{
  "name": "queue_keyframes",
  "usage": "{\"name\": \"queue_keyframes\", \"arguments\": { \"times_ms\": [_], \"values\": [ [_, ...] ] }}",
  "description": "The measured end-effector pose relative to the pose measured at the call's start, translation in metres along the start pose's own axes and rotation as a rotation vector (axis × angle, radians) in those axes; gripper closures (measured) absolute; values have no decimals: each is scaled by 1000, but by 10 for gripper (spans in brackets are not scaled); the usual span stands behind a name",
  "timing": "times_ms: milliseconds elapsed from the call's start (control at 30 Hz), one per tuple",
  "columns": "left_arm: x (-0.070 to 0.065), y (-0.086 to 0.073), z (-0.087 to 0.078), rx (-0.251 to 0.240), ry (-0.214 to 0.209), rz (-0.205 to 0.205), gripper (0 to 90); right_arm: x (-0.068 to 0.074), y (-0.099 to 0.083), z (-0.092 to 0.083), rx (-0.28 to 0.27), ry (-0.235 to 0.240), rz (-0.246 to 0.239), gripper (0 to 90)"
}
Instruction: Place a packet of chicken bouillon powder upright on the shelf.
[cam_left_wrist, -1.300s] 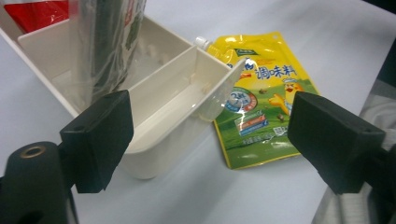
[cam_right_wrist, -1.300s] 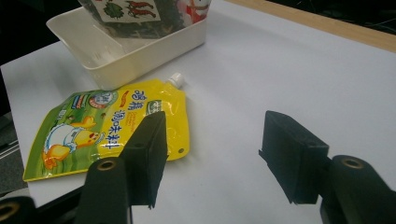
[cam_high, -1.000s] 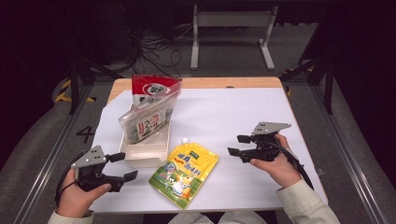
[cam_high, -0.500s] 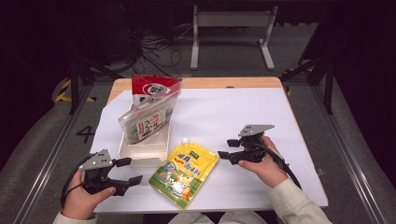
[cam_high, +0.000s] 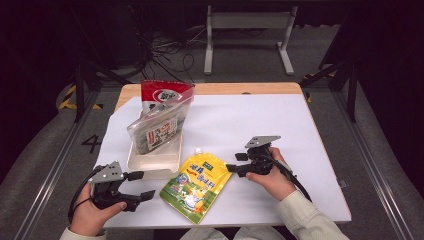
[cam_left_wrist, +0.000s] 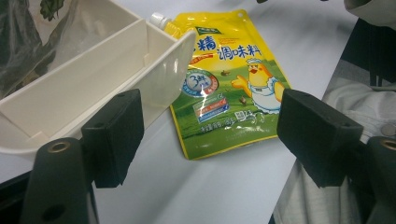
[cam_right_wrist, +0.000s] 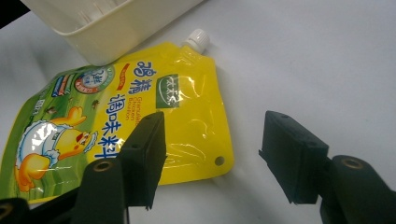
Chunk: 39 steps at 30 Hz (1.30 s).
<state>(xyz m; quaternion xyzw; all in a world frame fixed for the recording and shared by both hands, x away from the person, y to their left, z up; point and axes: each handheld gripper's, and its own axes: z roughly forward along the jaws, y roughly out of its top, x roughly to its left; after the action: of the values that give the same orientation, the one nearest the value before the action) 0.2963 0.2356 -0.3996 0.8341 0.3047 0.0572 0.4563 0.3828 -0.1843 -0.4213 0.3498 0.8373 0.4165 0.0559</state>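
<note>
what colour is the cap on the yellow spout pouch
White; the cap on the yellow spout pouch shows best in the right gripper view.

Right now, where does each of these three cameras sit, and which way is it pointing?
High view: fixed above the person's side, looking forward and down on the table; both forearms, left gripper and right gripper show.
Left gripper view: rides that gripper, looking past its open jaws at the cream tray and yellow pouch.
Right gripper view: rides that gripper, looking past its open jaws at the pouch's spout end.
All three share the pouch and tray.
</note>
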Motion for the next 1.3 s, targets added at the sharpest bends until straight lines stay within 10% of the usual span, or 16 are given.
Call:
{"name": "queue_keyframes", "arguments": {
  "times_ms": [1300],
  "values": [
    [-1,0,9,25,-19,12,231,1,-12,30,89,63,91,425]
  ]
}}
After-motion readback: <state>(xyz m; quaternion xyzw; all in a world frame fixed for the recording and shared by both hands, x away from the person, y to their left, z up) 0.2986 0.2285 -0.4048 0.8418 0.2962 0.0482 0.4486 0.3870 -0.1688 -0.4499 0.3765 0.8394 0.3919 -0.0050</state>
